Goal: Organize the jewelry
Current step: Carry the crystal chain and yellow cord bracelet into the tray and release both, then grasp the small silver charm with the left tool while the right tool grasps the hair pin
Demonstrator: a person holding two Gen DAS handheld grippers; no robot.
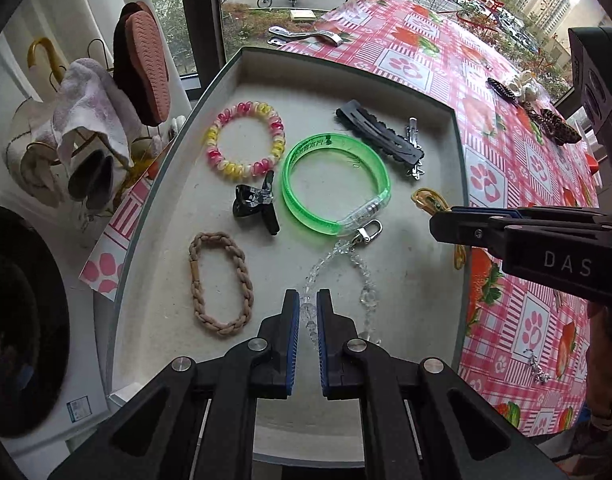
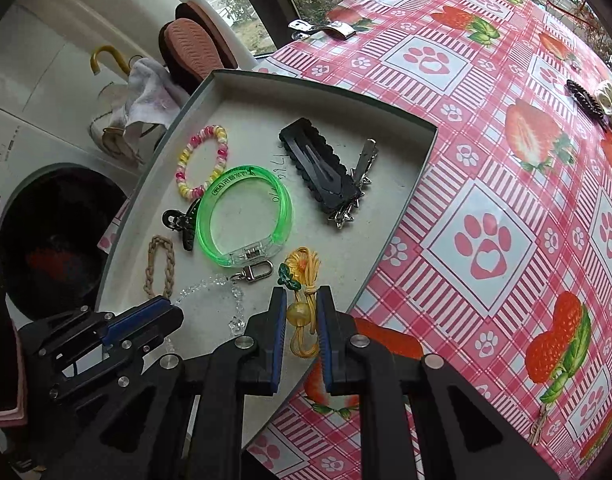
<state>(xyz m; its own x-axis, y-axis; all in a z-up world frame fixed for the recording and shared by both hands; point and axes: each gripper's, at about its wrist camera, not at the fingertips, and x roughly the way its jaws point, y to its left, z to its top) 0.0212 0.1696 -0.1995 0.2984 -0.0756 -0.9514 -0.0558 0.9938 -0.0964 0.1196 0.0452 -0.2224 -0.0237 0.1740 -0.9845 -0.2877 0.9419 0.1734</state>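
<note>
The left tongs [image 1: 307,312] are pinched narrow on the clear bead chain [image 1: 345,264]; the right tongs [image 2: 302,312] grip the yellow cord [image 2: 304,280]. Both hang just over the tray [image 1: 425,320]. Lower each clear of the green bangle [image 1: 333,184] just beyond before letting go.

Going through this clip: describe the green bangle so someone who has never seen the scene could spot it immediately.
Start at the shallow grey tray on the pink strawberry-print tablecloth. Near the tray's middle lies the green bangle, between a pink-and-yellow spiral hair tie and a black scalloped hair clip. It is the only translucent neon-green ring, with a clear block at one end.
</note>
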